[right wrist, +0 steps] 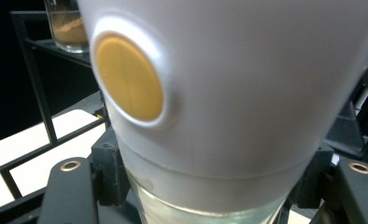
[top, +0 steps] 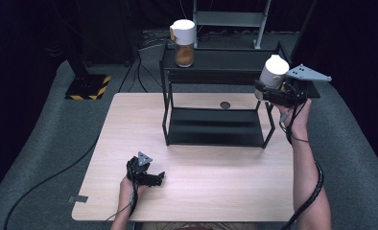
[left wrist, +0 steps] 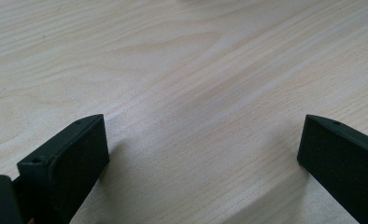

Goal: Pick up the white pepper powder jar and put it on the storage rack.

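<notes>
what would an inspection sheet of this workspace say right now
surface: light wood table, bare apart from the black shelf rack standing on its far half; a small dark round mark behind the rack
job's things: white-lidded jar held tilted at the rack's right end; second jar with brown contents upright on the rack's top shelf
clutter: nothing seen
grippers: right gripper shut on the white-lidded jar; left gripper open, low over the table, nothing between its jaws
cables: one cable trails along each forearm; a black cable runs over the floor at left
surroundings: grey floor covering, dark backdrop, a hazard-striped stand base, a metal frame behind
</notes>
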`<action>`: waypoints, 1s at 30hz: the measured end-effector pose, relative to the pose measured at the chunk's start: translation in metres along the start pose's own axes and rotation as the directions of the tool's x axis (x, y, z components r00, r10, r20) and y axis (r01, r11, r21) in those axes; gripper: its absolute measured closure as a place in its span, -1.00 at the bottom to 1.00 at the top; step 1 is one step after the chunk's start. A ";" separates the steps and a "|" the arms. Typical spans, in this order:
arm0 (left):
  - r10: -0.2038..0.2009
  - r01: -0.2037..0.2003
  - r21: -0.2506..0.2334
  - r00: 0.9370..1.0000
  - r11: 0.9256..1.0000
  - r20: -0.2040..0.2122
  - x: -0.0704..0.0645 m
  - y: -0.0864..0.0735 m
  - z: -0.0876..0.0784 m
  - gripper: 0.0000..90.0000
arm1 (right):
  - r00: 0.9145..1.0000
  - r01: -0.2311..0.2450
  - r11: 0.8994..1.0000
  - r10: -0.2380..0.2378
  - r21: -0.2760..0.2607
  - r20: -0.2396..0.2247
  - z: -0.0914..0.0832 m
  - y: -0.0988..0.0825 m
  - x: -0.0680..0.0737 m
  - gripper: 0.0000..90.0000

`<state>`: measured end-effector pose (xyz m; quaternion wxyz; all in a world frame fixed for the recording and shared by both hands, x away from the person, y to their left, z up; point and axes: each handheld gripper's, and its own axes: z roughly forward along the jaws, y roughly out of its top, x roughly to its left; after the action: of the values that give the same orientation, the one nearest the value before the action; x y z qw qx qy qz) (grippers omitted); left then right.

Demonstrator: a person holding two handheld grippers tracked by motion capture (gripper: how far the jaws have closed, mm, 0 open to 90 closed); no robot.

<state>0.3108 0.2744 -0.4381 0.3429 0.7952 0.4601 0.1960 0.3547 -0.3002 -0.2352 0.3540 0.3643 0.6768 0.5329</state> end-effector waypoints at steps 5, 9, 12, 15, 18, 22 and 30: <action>0.000 0.000 0.001 1.000 1.000 0.001 0.000 0.000 0.000 -0.97 | 1.000 0.003 1.000 -0.003 -0.001 0.001 -0.001 0.009 0.000 -0.33; 0.000 0.000 0.000 1.000 1.000 0.001 0.000 0.000 0.000 -0.97 | 1.000 0.004 1.000 -0.004 -0.002 0.003 -0.001 0.015 -0.001 -0.33; 0.000 0.000 0.001 1.000 1.000 0.001 0.000 0.000 0.000 -0.97 | 1.000 0.000 1.000 0.000 -0.007 0.003 -0.001 0.020 -0.003 -0.33; 0.000 0.000 0.001 1.000 1.000 0.001 0.000 0.000 0.000 -0.97 | 1.000 0.001 1.000 -0.001 -0.010 0.005 -0.002 0.024 -0.003 -0.33; -0.001 0.001 0.000 1.000 1.000 0.001 0.000 0.000 0.000 -0.97 | 1.000 0.001 1.000 -0.001 -0.008 0.007 -0.002 0.028 -0.004 -0.33; 0.000 0.000 0.000 1.000 1.000 0.001 0.000 0.000 0.000 -0.97 | 1.000 0.003 1.000 -0.003 -0.010 0.008 -0.001 0.033 -0.005 -0.33; -0.001 0.001 0.000 1.000 1.000 0.001 0.000 0.000 0.000 -0.97 | 1.000 0.001 1.000 0.000 -0.021 0.014 0.000 0.043 -0.008 -0.33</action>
<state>0.3111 0.2746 -0.4381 0.3431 0.7953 0.4601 0.1953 0.3629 -0.2998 -0.1921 0.3627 0.3643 0.6687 0.5373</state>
